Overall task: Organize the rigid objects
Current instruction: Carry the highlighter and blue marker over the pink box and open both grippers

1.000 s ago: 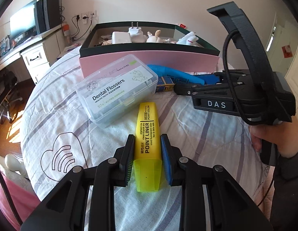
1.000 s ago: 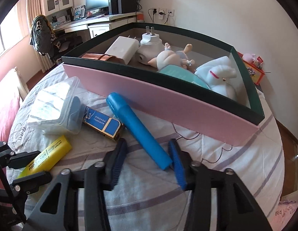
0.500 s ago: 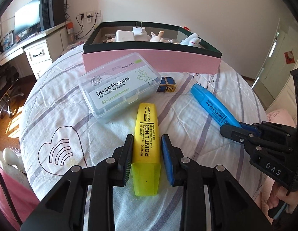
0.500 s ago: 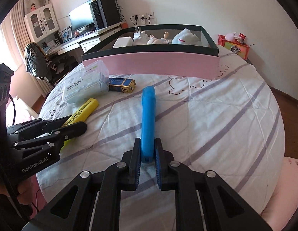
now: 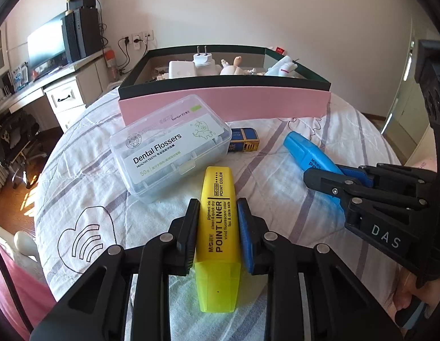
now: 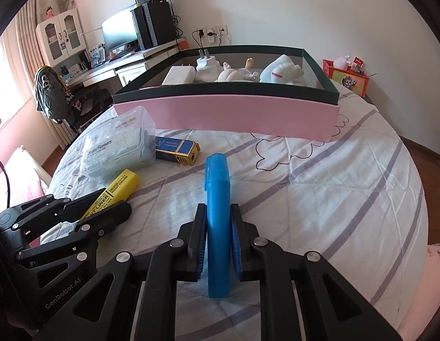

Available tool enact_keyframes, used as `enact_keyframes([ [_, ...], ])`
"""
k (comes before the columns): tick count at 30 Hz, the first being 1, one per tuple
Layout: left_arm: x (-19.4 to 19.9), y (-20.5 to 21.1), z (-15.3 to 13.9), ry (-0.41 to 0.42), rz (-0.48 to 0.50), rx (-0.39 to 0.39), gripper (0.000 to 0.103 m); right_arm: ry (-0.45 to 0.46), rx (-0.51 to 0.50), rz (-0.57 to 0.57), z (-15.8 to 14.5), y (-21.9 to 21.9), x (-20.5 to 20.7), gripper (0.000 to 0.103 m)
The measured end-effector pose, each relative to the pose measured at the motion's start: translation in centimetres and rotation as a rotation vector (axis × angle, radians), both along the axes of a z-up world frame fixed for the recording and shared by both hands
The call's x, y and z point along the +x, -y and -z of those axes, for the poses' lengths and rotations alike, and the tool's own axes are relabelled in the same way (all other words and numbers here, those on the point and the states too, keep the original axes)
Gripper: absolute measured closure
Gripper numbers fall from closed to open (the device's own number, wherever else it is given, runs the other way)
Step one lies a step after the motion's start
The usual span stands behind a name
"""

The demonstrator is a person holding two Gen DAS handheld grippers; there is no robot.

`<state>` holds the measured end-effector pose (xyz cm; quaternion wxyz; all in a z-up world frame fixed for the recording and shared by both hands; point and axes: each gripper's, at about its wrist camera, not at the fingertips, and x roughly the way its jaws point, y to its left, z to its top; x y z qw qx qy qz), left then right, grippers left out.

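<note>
1. Yellow highlighter (image 5: 217,227): my left hand-held gripper (image 5: 217,233) is closing on its barrel, pads touching both sides, with the translucent cap end pointing back toward me; it is lying on the bed (image 5: 276,187), just beside the dental flosser case (image 5: 169,147).
2. Blue highlighter (image 6: 217,213): my right hand-held gripper (image 6: 218,241) is holding it narrow-edge up, far tip aiming at the pink box (image 6: 225,113).
3. Pink box: it is sitting at the far side of the bed, already carrying a charger (image 6: 180,75), a plug and small figures.
4. Blue-and-gold lighter (image 6: 177,149): it is waiting loose beside the case.
5. Handling note, my judgement: I am gripping both pens near mid-barrel so neither pivots, and lifting each well above the dark rim before lowering into a free gap.
</note>
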<state>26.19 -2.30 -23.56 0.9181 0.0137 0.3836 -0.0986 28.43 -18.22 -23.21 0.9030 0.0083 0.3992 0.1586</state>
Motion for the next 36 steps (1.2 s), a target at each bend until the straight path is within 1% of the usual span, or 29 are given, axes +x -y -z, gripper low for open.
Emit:
enact_keyframes([
  [2,-0.5,-0.5,-0.8,0.018,0.000,-0.038,0.077,0.045,0.030,0.001,-1.1,0.2,-1.2,0.088],
  [5,-1.6,-0.9,-2.5,0.053,0.003,-0.068,0.077,0.124,0.052,0.005,-3.4,0.0,-3.2,0.088],
  [8,-3.5,-1.0,-5.4,0.125,0.005,-0.088,0.077,0.210,0.075,0.004,-6.2,-0.2,-5.4,0.088],
  [10,-5.1,-1.1,-7.8,0.191,0.006,-0.099,0.077,0.270,0.081,-0.003,-8.3,-0.4,-7.0,0.088],
  [12,-6.8,-0.8,-10.2,0.263,0.002,-0.085,0.077,0.340,0.093,-0.009,-10.5,-0.6,-8.7,0.088],
  [15,-9.4,-0.5,-13.6,0.368,-0.008,-0.072,0.077,0.434,0.077,-0.012,-13.5,-1.4,-11.3,0.088],
  [17,-11.2,0.0,-15.4,0.432,-0.032,-0.029,0.077,0.487,0.054,-0.007,-15.2,-1.9,-13.0,0.088],
  [18,-12.0,0.0,-16.2,0.455,-0.034,-0.025,0.077,0.520,0.050,-0.002,-15.9,-2.0,-14.0,0.088],
  [22,-14.7,-0.2,-18.3,0.520,-0.031,-0.046,0.077,0.578,0.028,-0.006,-18.0,-2.4,-16.8,0.088],
  [28,-18.3,-0.4,-20.5,0.596,-0.037,-0.039,0.077,0.653,0.017,0.000,-20.1,-2.9,-20.2,0.088],
  [32,-19.8,-0.5,-21.6,0.637,-0.040,-0.036,0.077,0.687,0.016,-0.002,-21.0,-3.0,-21.5,0.087],
  [36,-20.4,-0.8,-22.1,0.657,-0.043,-0.038,0.077,0.708,0.012,-0.003,-21.6,-3.3,-22.2,0.087],
])
